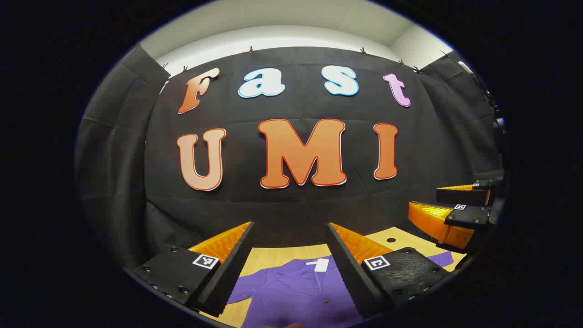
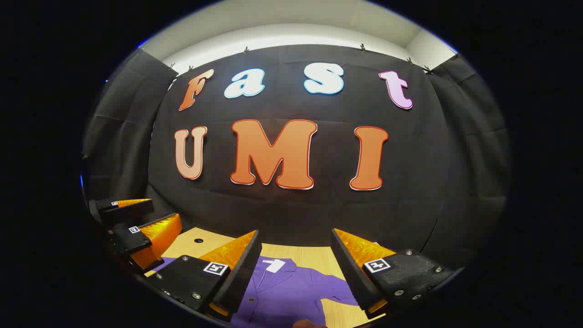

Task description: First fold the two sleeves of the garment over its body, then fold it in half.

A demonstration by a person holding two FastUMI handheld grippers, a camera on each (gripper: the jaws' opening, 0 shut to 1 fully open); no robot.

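A purple shirt (image 1: 291, 291) lies spread flat on the wooden table (image 1: 273, 256), collar and white neck tag (image 1: 319, 264) toward the booth wall. My left gripper (image 1: 289, 228) hovers above it, open, nothing between its fingers. In the right gripper view the same shirt (image 2: 282, 296) lies below my right gripper (image 2: 296, 234), which is also open and holds nothing. A short sleeve (image 2: 339, 296) spreads out to the right there. Each view shows the other gripper off to the side: the right gripper (image 1: 448, 214) at the right edge, the left gripper (image 2: 136, 223) at the left edge.
The table's far edge meets the black cloth wall (image 1: 291, 205). A small dark hole (image 1: 391, 239) marks the tabletop near the back. Bare wood (image 2: 314, 255) shows behind the collar.
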